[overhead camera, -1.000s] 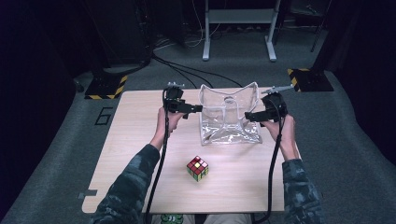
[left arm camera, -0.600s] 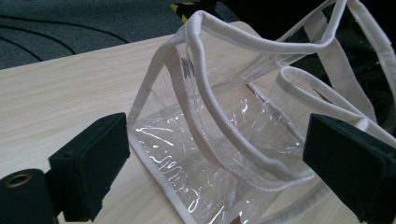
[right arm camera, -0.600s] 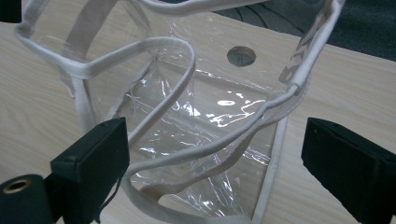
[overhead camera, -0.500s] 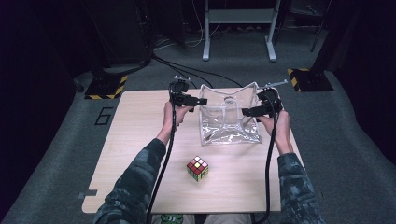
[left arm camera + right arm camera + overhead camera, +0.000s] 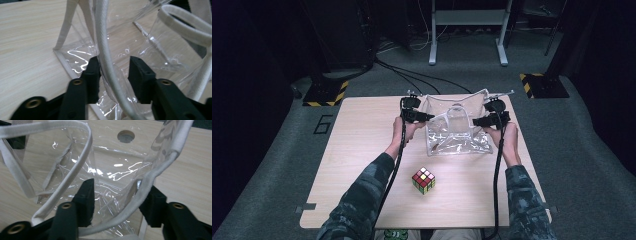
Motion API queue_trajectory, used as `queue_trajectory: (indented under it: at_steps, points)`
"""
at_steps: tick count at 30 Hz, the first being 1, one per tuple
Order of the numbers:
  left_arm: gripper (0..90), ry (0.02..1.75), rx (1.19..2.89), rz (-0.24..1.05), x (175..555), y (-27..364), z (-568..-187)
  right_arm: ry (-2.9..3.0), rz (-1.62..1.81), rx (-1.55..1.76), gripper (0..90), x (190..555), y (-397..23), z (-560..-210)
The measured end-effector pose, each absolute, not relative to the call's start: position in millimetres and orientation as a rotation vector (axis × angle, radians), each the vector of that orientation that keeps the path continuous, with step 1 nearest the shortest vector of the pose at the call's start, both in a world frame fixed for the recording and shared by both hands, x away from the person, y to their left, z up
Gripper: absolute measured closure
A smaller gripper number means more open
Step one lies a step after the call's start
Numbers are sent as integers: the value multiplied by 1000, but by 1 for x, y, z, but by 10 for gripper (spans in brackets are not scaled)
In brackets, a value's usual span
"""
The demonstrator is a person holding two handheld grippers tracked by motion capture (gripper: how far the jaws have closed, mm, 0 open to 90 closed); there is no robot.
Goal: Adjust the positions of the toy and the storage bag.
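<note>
We hold both grippers at the clear bag (image 5: 457, 132), which stands open on the far half of the table (image 5: 362, 165). The left gripper (image 5: 428, 117) is at the bag's left rim, the right gripper (image 5: 475, 121) at its right rim. The cube (image 5: 423, 180) lies nearer to us than the bag, well apart from it.

In the left gripper view the jaws have just been closing, with the white rim cord (image 5: 106, 62) and a plastic fold between them. One pad touches the cord, the other has a gap, so it is not clamped yet. In the right gripper view it is the same: jaws have just been closing around the cord (image 5: 150, 180), still with room.

Risk: the film is slippery and floppy. If a jaw catches only the film w/o the cord, the rim can slide out, or the bag collapses when we pull.

Vs. one sec. ago, both hands are lower and closer to the bag's rim. The bag and cube have not moved.
</note>
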State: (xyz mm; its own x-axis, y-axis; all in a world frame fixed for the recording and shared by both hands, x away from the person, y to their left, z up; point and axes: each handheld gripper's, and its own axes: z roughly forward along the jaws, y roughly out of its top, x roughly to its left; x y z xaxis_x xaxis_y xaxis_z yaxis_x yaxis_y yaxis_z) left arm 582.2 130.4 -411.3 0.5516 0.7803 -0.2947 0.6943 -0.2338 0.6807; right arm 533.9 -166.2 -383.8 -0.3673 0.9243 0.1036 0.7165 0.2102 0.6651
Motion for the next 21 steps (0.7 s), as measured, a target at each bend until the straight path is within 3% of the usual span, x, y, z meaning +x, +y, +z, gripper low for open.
queue_trajectory:
  at_steps: [4,7,21]
  points:
    - [849,1192,2027,217,580,134,-414,2175,895,1547,744,535,-166,-391]
    - [885,1194,2034,221,579,138,-412,2162,902,1547,839,535,-166,-392]
    - [893,1213,2125,296,579,182,-390,2135,787,1539,894,525,-189,-368]
